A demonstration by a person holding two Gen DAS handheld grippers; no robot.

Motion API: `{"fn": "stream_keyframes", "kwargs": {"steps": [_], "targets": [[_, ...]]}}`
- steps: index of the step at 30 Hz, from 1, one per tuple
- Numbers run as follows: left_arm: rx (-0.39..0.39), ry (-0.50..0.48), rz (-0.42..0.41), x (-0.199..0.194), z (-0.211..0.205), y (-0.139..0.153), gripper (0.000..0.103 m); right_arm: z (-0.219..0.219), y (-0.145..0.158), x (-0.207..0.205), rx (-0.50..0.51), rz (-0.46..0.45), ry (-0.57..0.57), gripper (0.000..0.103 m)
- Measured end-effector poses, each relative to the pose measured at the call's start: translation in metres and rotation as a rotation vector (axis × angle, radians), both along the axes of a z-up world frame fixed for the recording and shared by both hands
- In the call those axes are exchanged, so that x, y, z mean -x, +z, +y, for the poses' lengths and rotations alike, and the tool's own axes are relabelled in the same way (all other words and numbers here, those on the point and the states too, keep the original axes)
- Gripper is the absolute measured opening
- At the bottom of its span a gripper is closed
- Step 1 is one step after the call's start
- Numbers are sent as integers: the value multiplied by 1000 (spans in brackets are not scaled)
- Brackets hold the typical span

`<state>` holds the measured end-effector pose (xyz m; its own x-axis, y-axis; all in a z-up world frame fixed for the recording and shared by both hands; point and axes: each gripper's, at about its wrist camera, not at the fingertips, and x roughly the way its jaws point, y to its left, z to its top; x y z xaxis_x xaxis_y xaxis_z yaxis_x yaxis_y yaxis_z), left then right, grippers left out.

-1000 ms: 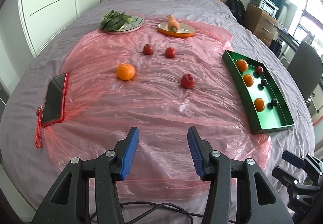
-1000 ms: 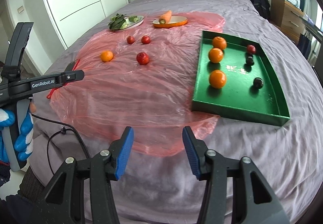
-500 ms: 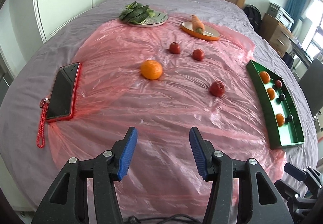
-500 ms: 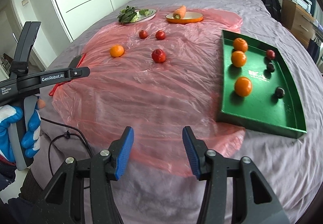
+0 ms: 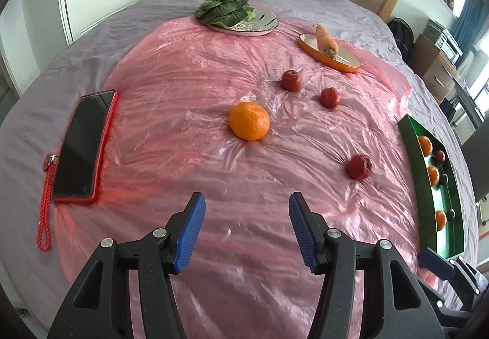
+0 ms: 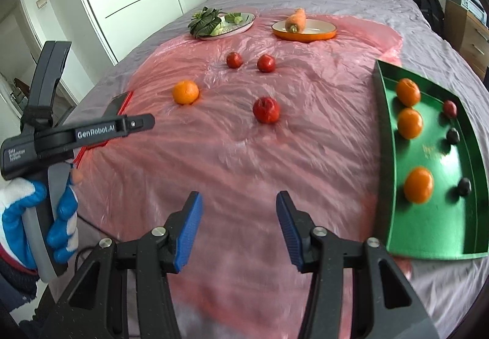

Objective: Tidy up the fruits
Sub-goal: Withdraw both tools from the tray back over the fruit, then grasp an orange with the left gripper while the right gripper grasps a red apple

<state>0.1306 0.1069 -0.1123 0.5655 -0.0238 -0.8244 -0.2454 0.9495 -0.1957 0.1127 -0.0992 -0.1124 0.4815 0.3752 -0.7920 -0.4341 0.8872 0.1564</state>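
Observation:
An orange (image 5: 249, 121) lies on a pink plastic sheet (image 5: 183, 88) spread over a bed. Three small red fruits (image 5: 359, 167) (image 5: 329, 97) (image 5: 291, 80) lie loose around it. At the right a green tray (image 6: 428, 149) holds three oranges (image 6: 418, 185) and several small dark and red fruits. My left gripper (image 5: 247, 207) hovers short of the orange, its jaws opening with nothing between them. My right gripper (image 6: 239, 204) stands open and empty above the sheet, left of the tray, with the nearest red fruit (image 6: 266, 110) ahead.
A phone in a red case (image 5: 81, 145) with a red strap lies at the sheet's left edge. Leafy greens on a plate (image 5: 235, 18) and a carrot on an orange dish (image 5: 328, 48) sit at the far end. A gloved hand (image 6: 33, 216) holds the left gripper's handle.
Both grippers have moved forward over the sheet, so the orange and red fruits look nearer. The left jaws have spread a little wider. The right jaws are unchanged.

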Motion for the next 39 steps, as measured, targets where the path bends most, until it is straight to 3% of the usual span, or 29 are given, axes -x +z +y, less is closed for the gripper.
{"fn": "stream_keyframes", "kwargs": {"steps": [24, 39], "targets": [[-54, -14, 21, -93, 19, -29, 57, 23, -23, -116, -16, -6, -55, 91], [-66, -77, 19, -112, 9, -41, 57, 39, -51, -137, 22, 36, -46, 90]]}}
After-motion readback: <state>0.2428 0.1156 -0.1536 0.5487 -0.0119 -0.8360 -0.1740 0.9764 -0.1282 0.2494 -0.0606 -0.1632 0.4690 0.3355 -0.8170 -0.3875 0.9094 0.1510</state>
